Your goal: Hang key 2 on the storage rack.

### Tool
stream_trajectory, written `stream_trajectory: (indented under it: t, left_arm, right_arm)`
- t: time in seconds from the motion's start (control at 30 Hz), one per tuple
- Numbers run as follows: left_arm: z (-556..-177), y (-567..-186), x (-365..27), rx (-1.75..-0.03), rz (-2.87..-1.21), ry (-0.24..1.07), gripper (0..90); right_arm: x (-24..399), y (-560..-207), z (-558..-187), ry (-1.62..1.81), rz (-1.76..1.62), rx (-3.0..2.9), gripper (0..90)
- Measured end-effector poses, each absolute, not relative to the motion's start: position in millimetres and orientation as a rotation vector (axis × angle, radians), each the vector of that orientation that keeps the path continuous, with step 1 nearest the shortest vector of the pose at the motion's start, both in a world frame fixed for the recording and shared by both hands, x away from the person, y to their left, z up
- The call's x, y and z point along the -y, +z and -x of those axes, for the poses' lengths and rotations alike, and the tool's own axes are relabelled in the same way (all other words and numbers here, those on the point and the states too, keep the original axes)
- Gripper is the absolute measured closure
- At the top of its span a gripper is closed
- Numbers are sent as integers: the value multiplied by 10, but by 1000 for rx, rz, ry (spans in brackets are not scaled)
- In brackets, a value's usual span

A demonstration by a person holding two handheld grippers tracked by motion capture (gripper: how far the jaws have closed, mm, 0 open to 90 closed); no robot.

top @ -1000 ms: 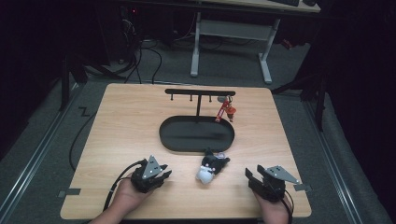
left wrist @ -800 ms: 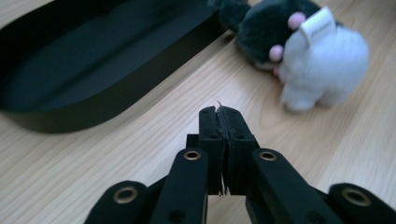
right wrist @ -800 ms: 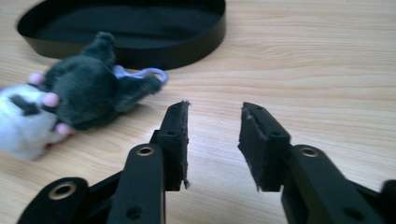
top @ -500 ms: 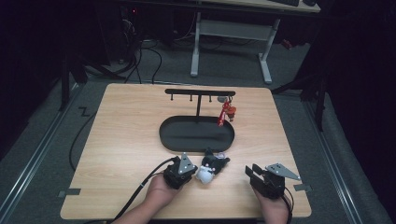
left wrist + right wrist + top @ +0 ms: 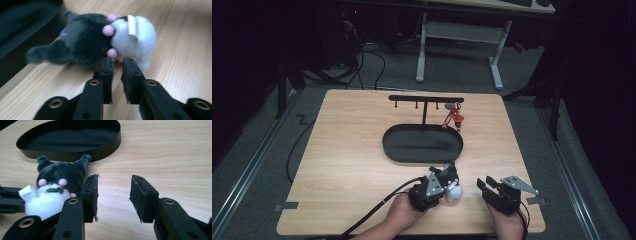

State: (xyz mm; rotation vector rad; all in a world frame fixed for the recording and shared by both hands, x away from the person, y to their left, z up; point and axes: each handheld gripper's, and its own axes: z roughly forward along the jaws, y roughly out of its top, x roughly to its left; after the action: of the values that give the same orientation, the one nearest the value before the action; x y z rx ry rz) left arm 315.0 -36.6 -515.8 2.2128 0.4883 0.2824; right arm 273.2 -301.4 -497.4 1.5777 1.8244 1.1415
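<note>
High view: the black oval tray [image 5: 422, 145] holds nothing; the plush toy [image 5: 454, 190] lies at its 5 o'clock.

Left gripper view: left gripper [image 5: 117, 62], jaws nearly together, tips at the toy [image 5: 100, 40] (dark grey, white, pink dots).

Right gripper view: right gripper [image 5: 113, 187] spread apart, holding nothing.

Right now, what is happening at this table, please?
A person works with a gripper in each hand. The left gripper is nearly closed, its tips at the underside of a small black and white plush toy lying on the wooden table; whether it pinches anything cannot be told. The right gripper is open beside the toy, holding nothing. Behind the toy is a black oval tray with a hanging rack, from which a red trinket hangs.
</note>
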Motion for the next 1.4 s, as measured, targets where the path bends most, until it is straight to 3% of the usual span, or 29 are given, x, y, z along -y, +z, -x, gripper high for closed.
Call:
stream_trajectory:
  t: [0.2, 0.23, 0.5, 0.63, 1.4]
  left_arm:
    - [-3302, -5137, -271, -637, -2169, 356, 652]
    - [-3341, -5124, -448, -665, -2166, 400, 603]
    - [-3552, -5001, -1552, -872, -2106, 599, 467]
    - [-3640, -5104, -1915, -973, -2036, 562, 433]
    - [-3666, -5139, -1904, -904, -2044, 539, 363]
  right_arm:
    - [3033, -5006, -2748, 1125, -1593, -1843, 563]
    - [3031, -5018, -2757, 1114, -1597, -1852, 559]
    - [2976, -5073, -2787, 1041, -1531, -1933, 569]
    - [2899, -5097, -2817, 1002, -1516, -1964, 554]
    - [2800, -5089, -2842, 836, -1533, -2034, 451]
